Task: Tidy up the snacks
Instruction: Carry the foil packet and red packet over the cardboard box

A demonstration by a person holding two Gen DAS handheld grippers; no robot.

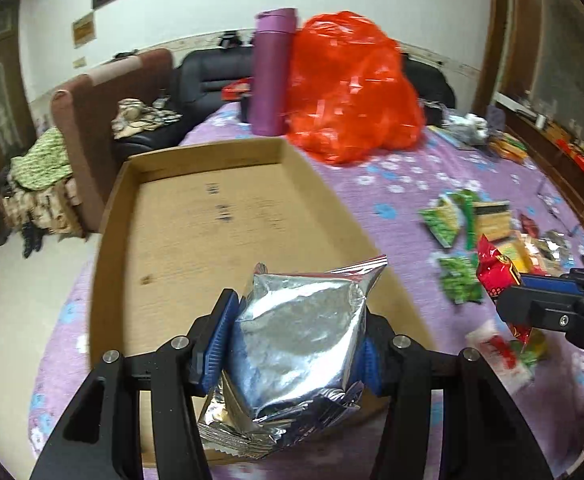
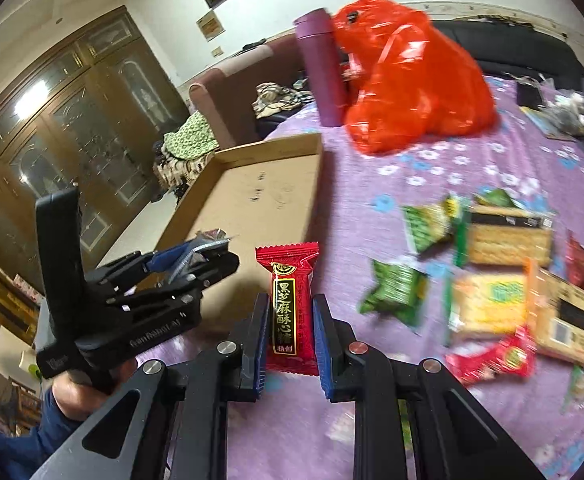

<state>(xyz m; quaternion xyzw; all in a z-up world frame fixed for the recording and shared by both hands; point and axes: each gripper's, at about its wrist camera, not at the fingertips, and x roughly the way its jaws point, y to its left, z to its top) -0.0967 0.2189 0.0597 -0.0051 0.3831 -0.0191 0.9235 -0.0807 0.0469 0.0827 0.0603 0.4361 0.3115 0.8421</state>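
Observation:
My left gripper (image 1: pixel 298 336) is shut on a puffy silver foil snack packet (image 1: pixel 300 336), held above the near end of a shallow cardboard box (image 1: pixel 111 216) whose floor is bare. In the right wrist view the left gripper (image 2: pixel 207 258) hangs over that box (image 2: pixel 312 184), foil showing between its pads. My right gripper (image 2: pixel 289 324) is shut on a small red candy packet (image 2: pixel 289 304) with black and gold lettering, just right of the box. From the left wrist view the right gripper (image 1: pixel 512 292) appears at the right edge with the red candy packet (image 1: pixel 494 276).
A purple flowered cloth (image 2: pixel 472 168) covers the surface. Loose snacks lie at the right: green packets (image 2: pixel 396 292), cracker packs (image 2: pixel 508 236), a red packet (image 2: pixel 492 358). A red plastic bag (image 1: pixel 352 88) and a purple bottle (image 1: pixel 269 72) stand beyond the box. A sofa (image 1: pixel 87 120) is at the left.

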